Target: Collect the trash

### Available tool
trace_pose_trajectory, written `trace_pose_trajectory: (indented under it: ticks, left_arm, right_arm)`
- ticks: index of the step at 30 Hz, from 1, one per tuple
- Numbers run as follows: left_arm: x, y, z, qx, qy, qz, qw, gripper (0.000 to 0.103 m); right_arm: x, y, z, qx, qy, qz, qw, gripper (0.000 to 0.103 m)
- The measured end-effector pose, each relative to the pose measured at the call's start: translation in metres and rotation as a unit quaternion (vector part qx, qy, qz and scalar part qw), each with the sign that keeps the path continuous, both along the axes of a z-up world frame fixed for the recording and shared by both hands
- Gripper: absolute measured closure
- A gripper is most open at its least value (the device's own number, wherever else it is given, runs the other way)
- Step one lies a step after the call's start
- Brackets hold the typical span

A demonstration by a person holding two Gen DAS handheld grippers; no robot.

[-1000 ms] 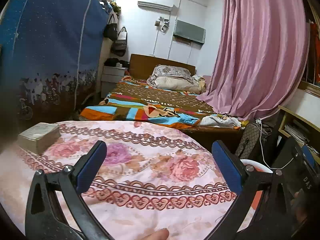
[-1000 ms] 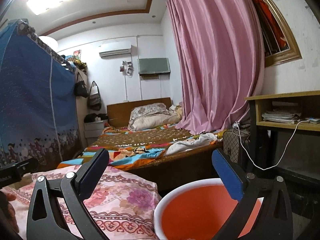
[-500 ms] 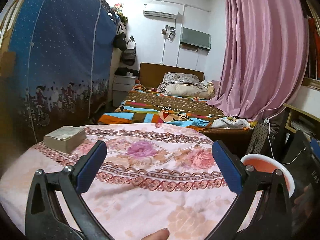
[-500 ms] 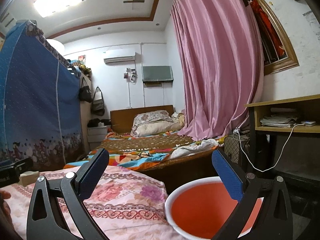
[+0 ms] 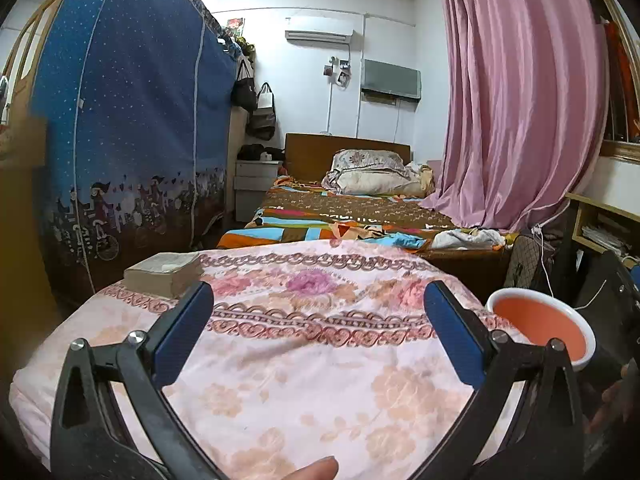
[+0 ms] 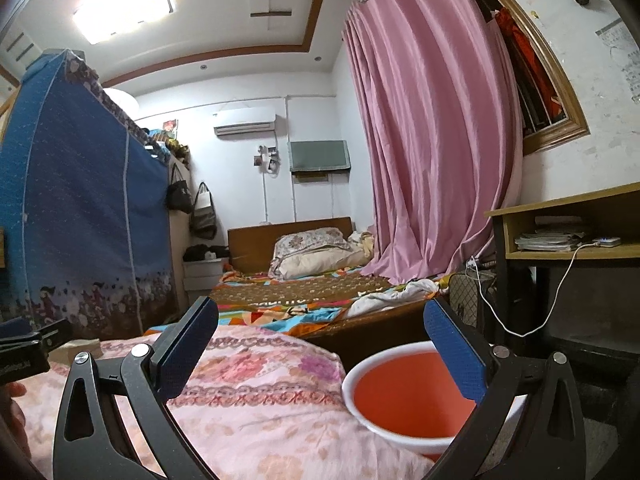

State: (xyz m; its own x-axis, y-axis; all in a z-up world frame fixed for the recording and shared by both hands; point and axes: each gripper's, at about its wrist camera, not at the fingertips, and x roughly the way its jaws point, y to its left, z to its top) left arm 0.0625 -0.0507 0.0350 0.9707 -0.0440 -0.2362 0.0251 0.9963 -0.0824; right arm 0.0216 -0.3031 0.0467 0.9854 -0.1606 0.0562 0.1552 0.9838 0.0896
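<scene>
Hovering at the bottom of the left wrist view, the left gripper, jaws spread wide with nothing between the blue pads. Just below, at the bottom edge, a fingertip poking into frame. Under and beyond the jaws, a pink floral tablecloth, with a tan tissue box resting on it at left centre. At lower right, beside the cloth's edge, an orange trash bin with a white rim, mouth open upward.

Filling the bottom of the right wrist view, the right gripper, likewise wide open and empty, its right pad overlapping the bin at lower right centre.

Farther back, mid-frame, a bed under a colourful cover with a pillow at its head. Along the left, a blue fabric wardrobe; at upper right, a pink curtain.
</scene>
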Motion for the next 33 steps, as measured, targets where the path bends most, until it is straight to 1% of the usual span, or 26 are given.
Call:
trace_pose_trajectory:
  ticks: [9, 16, 21, 26, 29, 31, 33]
  left_arm:
    - [-0.019, 0.029, -0.011, -0.008, 0.005, 0.017, 0.9998, 0.012]
    - [-0.034, 0.046, -0.021, -0.004, 0.003, 0.028, 0.9996, 0.012]
    - [-0.041, 0.057, -0.027, -0.002, 0.01, 0.029, 0.9995, 0.012]
    - [-0.05, 0.065, -0.037, 0.005, 0.017, 0.031, 0.9994, 0.012]
    - [-0.053, 0.071, -0.041, -0.004, 0.026, 0.032, 0.9991, 0.012]
    - [-0.055, 0.073, -0.041, -0.008, 0.026, 0.033, 0.9991, 0.012]
    - [-0.057, 0.074, -0.041, -0.003, 0.021, 0.037, 0.9991, 0.012]
  right_arm:
    - [-0.026, 0.021, -0.005, -0.003, -0.007, 0.013, 1.0, 0.0]
    - [-0.038, 0.04, -0.01, 0.01, 0.008, 0.029, 1.0, 0.0]
    - [-0.045, 0.049, -0.014, 0.013, 0.015, 0.036, 0.999, 0.0]
    - [-0.052, 0.06, -0.02, -0.003, 0.036, 0.042, 0.998, 0.0]
    - [-0.055, 0.068, -0.022, -0.019, 0.041, 0.043, 0.998, 0.0]
    - [-0.055, 0.071, -0.025, -0.027, 0.046, 0.043, 0.998, 0.0]
    - [-0.051, 0.074, -0.027, -0.034, 0.054, 0.044, 0.997, 0.0]
